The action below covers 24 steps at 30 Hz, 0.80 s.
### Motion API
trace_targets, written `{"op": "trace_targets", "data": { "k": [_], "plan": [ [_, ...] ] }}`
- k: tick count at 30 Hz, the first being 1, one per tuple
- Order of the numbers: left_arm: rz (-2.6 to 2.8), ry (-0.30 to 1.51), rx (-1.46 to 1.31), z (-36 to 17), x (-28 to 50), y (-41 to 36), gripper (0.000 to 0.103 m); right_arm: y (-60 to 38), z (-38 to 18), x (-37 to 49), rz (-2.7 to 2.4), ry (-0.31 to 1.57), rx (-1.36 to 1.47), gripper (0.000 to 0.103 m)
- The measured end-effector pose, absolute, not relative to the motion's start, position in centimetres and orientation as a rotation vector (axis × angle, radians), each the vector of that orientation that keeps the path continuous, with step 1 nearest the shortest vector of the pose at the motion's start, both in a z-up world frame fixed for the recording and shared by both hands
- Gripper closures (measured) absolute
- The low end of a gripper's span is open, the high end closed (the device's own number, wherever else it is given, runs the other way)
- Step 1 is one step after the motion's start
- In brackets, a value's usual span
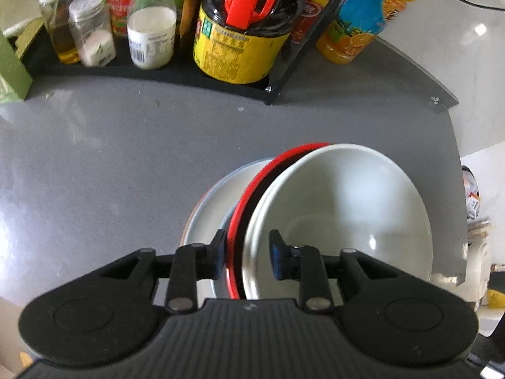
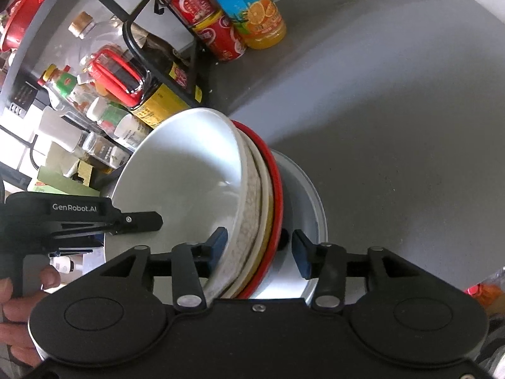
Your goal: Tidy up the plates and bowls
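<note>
Three nested dishes make up the work: a deep white ceramic bowl (image 1: 341, 214) on top, a red-rimmed bowl with a black inside (image 1: 249, 195) beneath it, and a shallow pale plate with a grey rim (image 1: 211, 218) at the bottom. The stack rests on the grey bench (image 1: 110, 158), near its middle, well apart from the black wire rack of sauce bottles and jars (image 1: 151, 72) along the back. The upper two bowls sit tilted and off-centre on the plate, so the rims fan out to one side.

Left tool (image 1: 246, 255): its jaws straddle the near rims of the white and red bowls. A visible gap stands between the inner pad and the white wall, so I judge it parted, not gripping. Right tool (image 2: 258, 249): its jaws straddle the same rims from the opposite side, one pad inside the white bowl, the other outside the red rim over the plate. A clear gap shows at the outer pad; it too stands parted with nothing clamped. A hand (image 2: 22, 309) holding the left tool shows at the edge of the right wrist view.

Judgement: both tools bracket the stack from opposite sides, probably to steady or square it. With the bowls leaning, the top one could slide.
</note>
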<state>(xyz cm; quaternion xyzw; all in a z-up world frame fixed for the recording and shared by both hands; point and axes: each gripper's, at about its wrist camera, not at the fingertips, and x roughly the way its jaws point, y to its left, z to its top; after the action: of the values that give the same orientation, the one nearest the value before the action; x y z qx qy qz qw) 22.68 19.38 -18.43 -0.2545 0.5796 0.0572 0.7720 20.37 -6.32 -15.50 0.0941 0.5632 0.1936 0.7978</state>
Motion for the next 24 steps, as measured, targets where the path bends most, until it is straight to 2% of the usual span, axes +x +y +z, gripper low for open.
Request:
{"op": "trace_targets", "data": {
  "k": [4,11,14,16,20,24],
  "plan": [
    [0.114,1.277,-0.549,-18.4,23.3,19.7,0.068,-6.4,-15.2,20.4,0.401,1.207,0.200,0.050],
    [0.107,1.242,-0.468,-16.7,23.3,19.8,0.044,-6.7,-14.2,20.6,0.385,1.175,0.233,0.042],
    [0.101,1.228,-0.463,-16.1,23.1,19.7,0.040,-6.7,-13.4,20.6,0.375,1.149,0.234,0.028],
    [0.100,1.213,-0.459,-15.7,23.2,19.5,0.038,-6.6,-12.7,20.5,0.379,1.118,0.226,0.014],
    [0.128,1.158,-0.467,-14.4,22.6,19.4,0.024,-7.4,-11.4,20.1,0.347,1.081,0.212,0.005],
    [0.142,1.140,-0.417,-13.3,21.7,18.9,0.019,-8.1,-9.5,18.4,0.304,1.021,0.143,0.000]
  ]
}}
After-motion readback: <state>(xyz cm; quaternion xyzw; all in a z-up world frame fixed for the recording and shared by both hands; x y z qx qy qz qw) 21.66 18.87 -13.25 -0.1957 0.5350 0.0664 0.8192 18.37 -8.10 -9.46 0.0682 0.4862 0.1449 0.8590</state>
